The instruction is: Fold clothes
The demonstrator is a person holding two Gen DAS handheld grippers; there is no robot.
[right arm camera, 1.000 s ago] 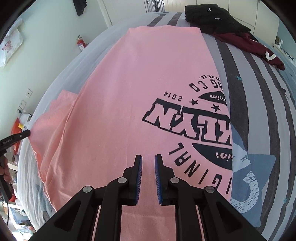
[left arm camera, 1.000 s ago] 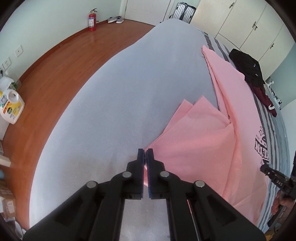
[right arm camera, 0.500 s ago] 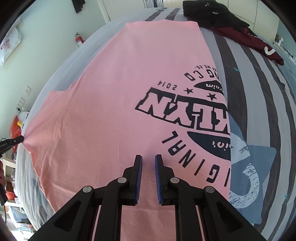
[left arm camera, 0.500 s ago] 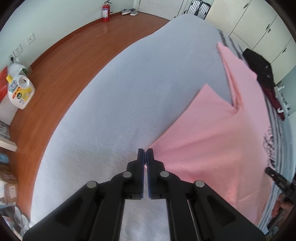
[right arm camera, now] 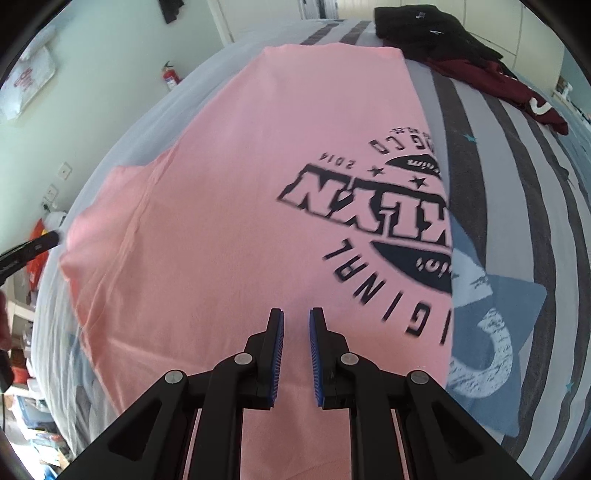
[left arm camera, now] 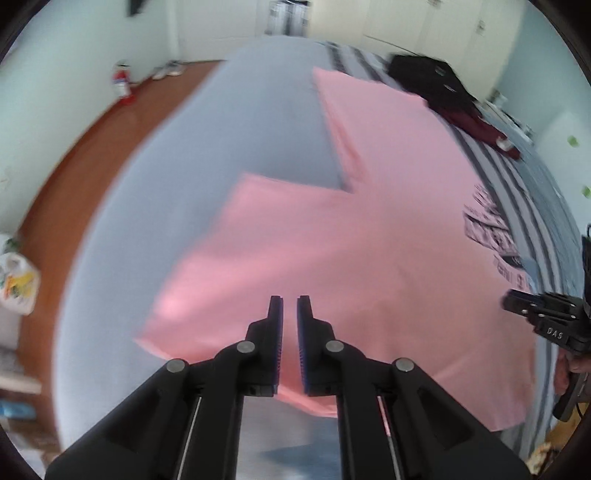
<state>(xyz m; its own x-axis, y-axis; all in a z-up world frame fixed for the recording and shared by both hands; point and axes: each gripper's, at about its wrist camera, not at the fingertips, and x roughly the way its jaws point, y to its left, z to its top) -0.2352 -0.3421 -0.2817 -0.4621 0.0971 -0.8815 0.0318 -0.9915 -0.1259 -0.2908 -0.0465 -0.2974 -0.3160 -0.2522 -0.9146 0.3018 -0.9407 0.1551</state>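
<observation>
Pink T-shirt [right arm camera: 229, 206] lies print-up on the striped bed [right arm camera: 517, 177], hem toward 12 o'clock, collar end under the right gripper. In the right wrist view the shirt's right edge cuts straight through the black print [right arm camera: 376, 206], so that side looks folded under or over — cannot tell which. The sleeve [left arm camera: 258, 218] on the other side sticks out flat toward 9 o'clock.

Left gripper [left arm camera: 290, 306]: jaws a narrow gap apart, nothing between them, hovering over the shirt near the sleeve; view is motion-blurred. Right gripper [right arm camera: 296, 319]: jaws apart, empty, over the shirt's upper chest. Neither one is on cloth.

Step, as a judgement: the side-fold stage, one long edge seemingly done, the sleeve side spread out — fits either a sleeve just laid flat for folding or a shirt being squared up between folds.

Next move would need a pinch on a fabric edge at both ends of the sleeve side, lifted together so the fold line stays straight.

Dark clothes [right arm camera: 436, 33] and a maroon garment [right arm camera: 509, 85] are piled at 1 o'clock, well apart from the shirt. Fire extinguisher [right arm camera: 170, 75] stands by the wall at 11.
</observation>
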